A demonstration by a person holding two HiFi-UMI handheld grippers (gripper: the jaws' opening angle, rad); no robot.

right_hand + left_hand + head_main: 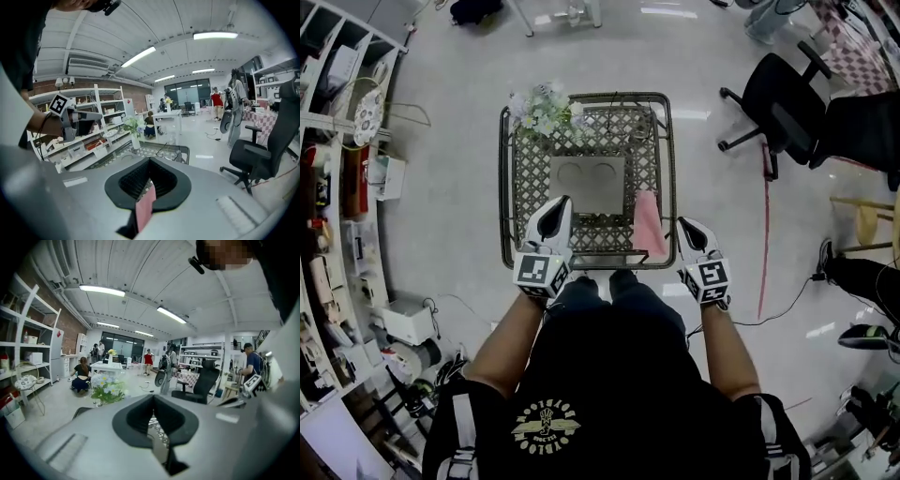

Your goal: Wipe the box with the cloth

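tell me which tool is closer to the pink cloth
Right. The right tool is just right of the pink cloth; the left tool is at the box's near left corner, on the far side from the cloth.

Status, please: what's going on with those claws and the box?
Left gripper, right gripper shut, empty. Cloth flat beside box, untouched. Flowers at far corner.

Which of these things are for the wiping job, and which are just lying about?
For the job: grey box, pink cloth.
Just lying about: flowers, black office chair, shelves.
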